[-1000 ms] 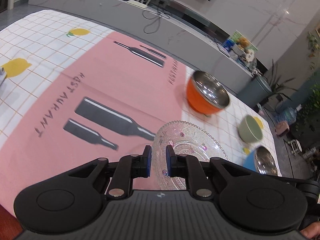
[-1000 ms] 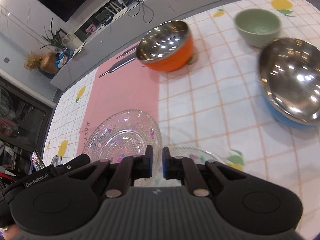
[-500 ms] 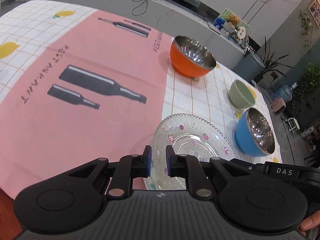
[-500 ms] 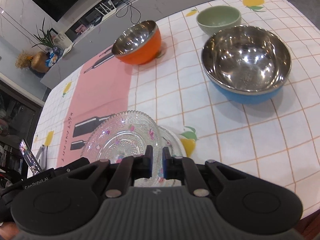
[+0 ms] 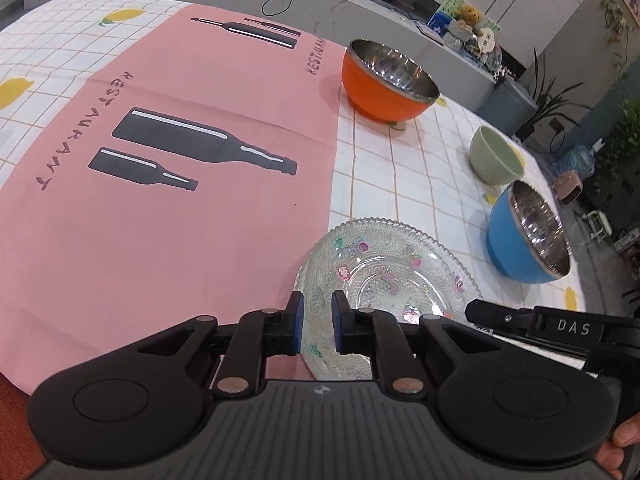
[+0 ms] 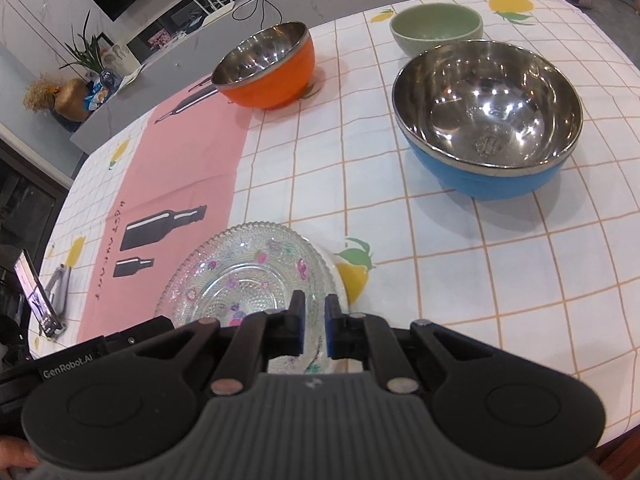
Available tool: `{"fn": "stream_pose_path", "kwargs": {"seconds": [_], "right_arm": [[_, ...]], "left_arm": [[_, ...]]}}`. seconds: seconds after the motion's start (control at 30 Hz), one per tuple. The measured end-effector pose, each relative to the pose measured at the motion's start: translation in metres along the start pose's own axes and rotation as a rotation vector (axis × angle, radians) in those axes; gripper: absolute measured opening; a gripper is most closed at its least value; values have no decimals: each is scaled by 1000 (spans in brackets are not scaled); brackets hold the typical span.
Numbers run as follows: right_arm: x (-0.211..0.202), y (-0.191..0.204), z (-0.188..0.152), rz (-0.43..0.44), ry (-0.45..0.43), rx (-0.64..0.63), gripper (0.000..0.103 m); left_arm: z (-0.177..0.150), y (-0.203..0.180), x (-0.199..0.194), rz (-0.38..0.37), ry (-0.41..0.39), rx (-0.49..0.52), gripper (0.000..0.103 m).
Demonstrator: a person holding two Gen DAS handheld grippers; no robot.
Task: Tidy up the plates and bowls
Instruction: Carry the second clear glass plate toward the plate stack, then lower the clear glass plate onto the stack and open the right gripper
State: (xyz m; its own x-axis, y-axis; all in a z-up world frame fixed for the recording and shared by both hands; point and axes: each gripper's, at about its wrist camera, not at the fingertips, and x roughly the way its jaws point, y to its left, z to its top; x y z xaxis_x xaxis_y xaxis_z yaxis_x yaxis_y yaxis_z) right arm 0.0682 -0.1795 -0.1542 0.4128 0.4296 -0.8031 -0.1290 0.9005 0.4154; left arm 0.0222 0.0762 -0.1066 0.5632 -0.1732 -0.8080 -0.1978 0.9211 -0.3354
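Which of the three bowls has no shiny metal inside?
The small green bowl, farthest back; the orange bowl and the blue bowl are steel-lined.

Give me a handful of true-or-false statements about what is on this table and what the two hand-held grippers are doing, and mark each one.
1. The orange bowl with a steel lining stands partly on the pink cloth with bottle prints. True.
2. The pale green ceramic bowl is stacked inside the blue bowl with a steel lining. False: the two stand apart on the tablecloth.
3. The left gripper has its pads on either side of the rim of the clear patterned glass plate. True.
4. The glass plate holds food. False: it is empty, showing only its painted flowers.
5. The right gripper is holding the blue bowl. False: it is at the glass plate's rim.
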Motion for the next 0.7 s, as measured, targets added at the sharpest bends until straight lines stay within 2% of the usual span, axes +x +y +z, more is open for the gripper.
{"fn": "stream_pose_path", "kwargs": {"seconds": [0.43,0.7], "right_arm": [[7,6,-1,-56,14,-92,7],[9,5,-2,-60,26,-104,8]], "left_arm": [[-4,-16,0,75,-16,104,16],[-1,-10,-2,69,-14,76,16]]}}
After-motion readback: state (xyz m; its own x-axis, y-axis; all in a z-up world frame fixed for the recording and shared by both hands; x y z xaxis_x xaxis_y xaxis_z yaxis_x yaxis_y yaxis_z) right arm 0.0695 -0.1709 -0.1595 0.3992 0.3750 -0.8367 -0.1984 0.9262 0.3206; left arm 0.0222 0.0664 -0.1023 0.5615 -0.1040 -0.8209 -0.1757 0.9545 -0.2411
